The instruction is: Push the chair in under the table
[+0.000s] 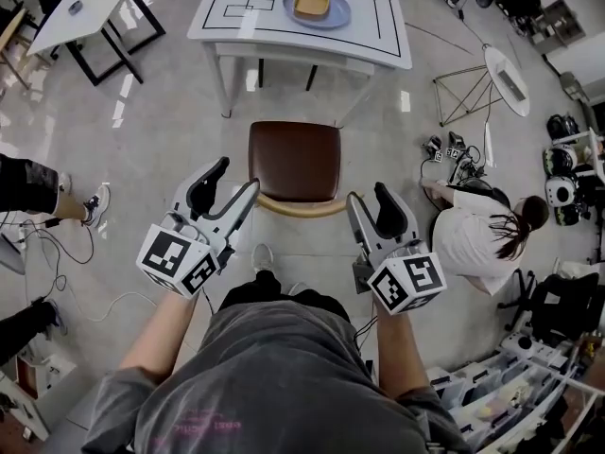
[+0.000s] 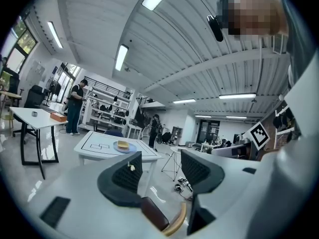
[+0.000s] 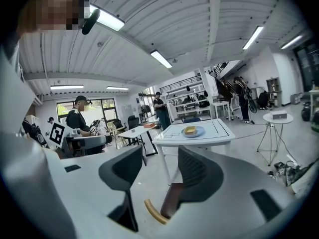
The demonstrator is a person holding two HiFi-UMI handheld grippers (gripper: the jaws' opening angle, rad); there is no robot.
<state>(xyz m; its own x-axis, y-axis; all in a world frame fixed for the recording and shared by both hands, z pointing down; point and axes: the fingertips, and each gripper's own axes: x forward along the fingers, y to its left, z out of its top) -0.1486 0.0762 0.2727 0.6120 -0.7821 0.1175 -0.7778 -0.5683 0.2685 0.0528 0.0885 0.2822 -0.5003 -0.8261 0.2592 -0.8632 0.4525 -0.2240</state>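
My left tongs point(image 1: 236, 176) and right tongs point(image 1: 367, 194) both stand wide open, gripping nothing. The chair point(image 1: 295, 162) sits on the floor between them with its curved wooden backrest point(image 1: 301, 206) toward me, one end beside each pair of tongs; I cannot judge contact. Its brown seat stops just short of the white counter point(image 1: 378, 26). Pink print on the grey shirt point(image 1: 274, 376) is too blurred to read.

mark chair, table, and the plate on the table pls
chair point(image 1: 294, 162), head view, middle of the brown seat
table point(image 1: 274, 38), head view, bare white part of the top
plate point(image 1: 341, 9), head view, right side of the blue rim
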